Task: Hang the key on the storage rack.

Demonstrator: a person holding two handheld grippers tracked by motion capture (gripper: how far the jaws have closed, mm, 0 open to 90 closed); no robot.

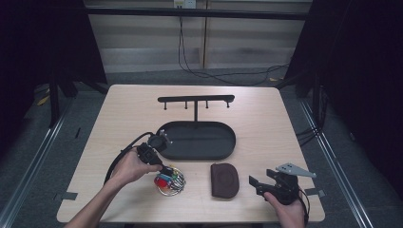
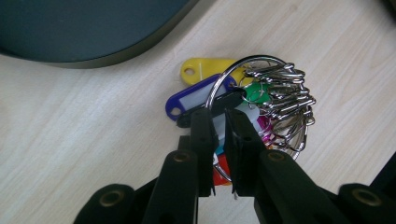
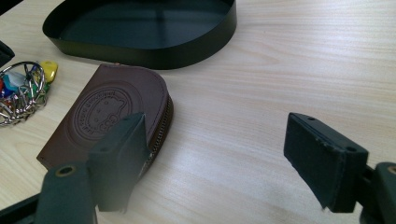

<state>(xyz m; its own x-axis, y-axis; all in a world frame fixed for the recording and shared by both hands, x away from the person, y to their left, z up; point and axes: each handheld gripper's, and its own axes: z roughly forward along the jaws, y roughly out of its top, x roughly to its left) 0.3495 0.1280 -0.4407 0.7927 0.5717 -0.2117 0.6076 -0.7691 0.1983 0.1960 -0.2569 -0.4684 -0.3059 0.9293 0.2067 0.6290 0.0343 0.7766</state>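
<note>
Pale wooden table, dark curtained surroundings, cables on the floor at upper centre of the high view. Left gripper, lower left of centre in the high view: jaws nearly together, clamped on the large ring of a key-tag bunch, which lies on the table, with yellow, blue, green and red tags and many small metal rings. Black oval tray, centre of the high view, just above the bunch; a black hook rail stands behind it. Brown zipped coin pouch, embossed, right of the bunch. Right gripper, lower right of the high view: jaws wide apart, nothing between them, near the pouch's zipper edge.
</note>
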